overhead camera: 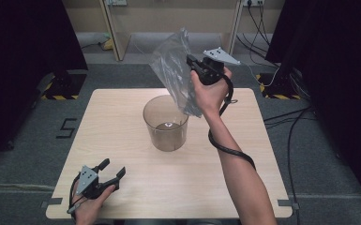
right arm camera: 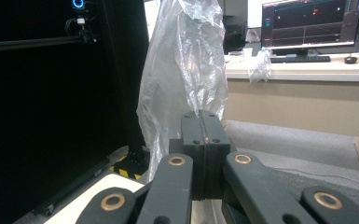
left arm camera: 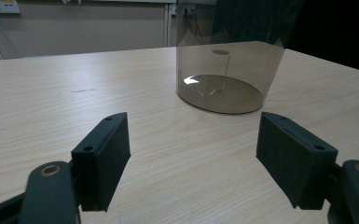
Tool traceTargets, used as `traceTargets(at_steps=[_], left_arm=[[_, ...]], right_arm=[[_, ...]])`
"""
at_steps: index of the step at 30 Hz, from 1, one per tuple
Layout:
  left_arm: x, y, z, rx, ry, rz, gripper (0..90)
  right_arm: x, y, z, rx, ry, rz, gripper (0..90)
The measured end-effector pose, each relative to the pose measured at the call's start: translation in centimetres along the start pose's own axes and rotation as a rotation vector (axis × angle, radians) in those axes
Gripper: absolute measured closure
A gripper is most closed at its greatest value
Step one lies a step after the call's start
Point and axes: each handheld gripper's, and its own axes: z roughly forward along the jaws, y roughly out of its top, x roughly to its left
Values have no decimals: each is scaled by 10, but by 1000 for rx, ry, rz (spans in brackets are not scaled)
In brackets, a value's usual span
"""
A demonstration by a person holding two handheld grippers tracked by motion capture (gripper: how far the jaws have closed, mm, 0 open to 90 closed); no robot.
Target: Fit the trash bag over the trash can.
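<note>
Nearest the person, the left gripper [overhead camera: 111, 174] is rested on the table [overhead camera: 122, 112] with jaws spread wide and nothing between them, beyond it a clear round container [overhead camera: 165, 123] is seen mid-table, apparently empty, and above its far rim a clear plastic bag [overhead camera: 174, 70] is held aloft, pinched in the closed right gripper [overhead camera: 190, 60].

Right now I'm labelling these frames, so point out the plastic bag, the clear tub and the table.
plastic bag [overhead camera: 173, 65], high view, crinkled middle.
clear tub [overhead camera: 165, 133], high view, front wall.
table [overhead camera: 122, 112], high view, bare top.
</note>
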Motion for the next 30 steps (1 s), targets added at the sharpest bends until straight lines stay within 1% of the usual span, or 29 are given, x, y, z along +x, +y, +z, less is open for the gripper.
traceTargets(at_steps=[10, 30], left_arm=[[0, 0, -1, 2, 0, 0, 246], [1, 0, 0, 3, -2, -1, 246]], right_arm=[[9, 0, 8, 0, 15, 2, 900], [19, -4, 18, 8, 34, 9, 900]])
